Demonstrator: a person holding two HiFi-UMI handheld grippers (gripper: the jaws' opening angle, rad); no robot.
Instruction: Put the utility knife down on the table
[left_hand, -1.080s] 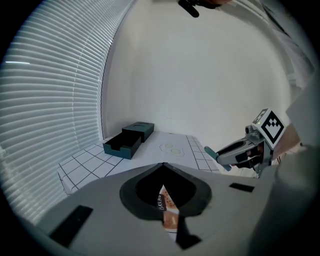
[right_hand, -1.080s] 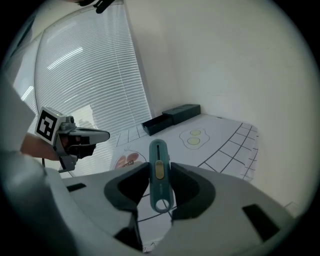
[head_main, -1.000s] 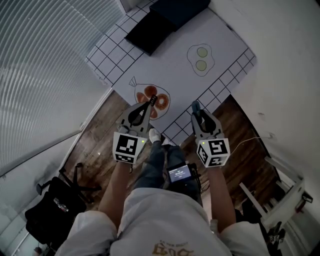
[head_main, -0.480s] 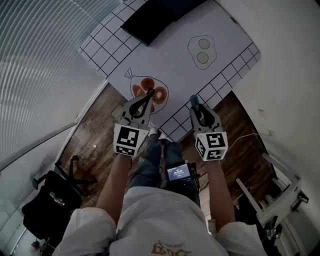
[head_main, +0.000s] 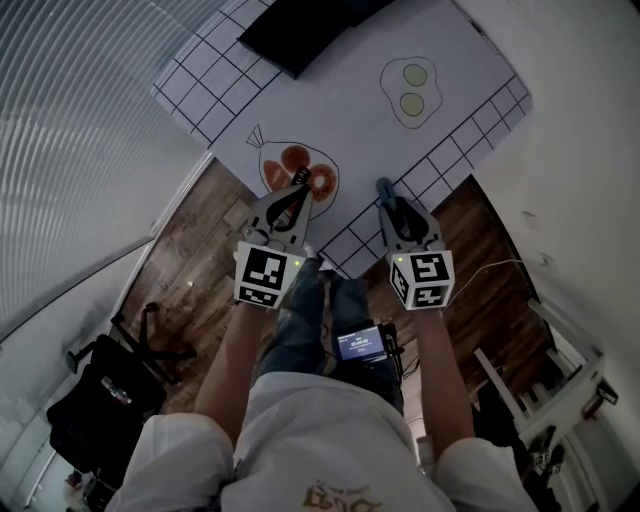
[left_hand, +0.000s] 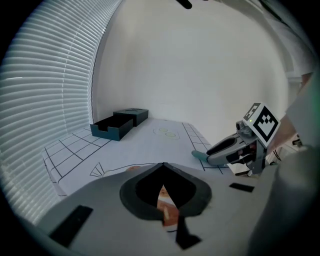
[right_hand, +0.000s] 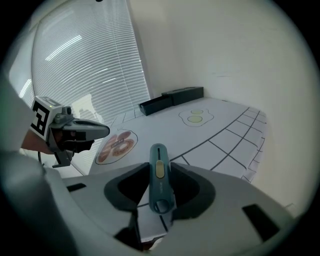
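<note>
Teal utility knife (right_hand: 159, 175) clamped in R gripper (head_main: 390, 203), seemingly nearer table (head_main: 330, 95) (L gripper (head_main: 298, 184) closed).

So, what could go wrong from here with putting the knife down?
1. The right tool grips the utility knife only by its rear part, so it may tilt or slip.
2. It hangs near the front edge of the table; released early, the knife could fall toward the person's legs.
</note>
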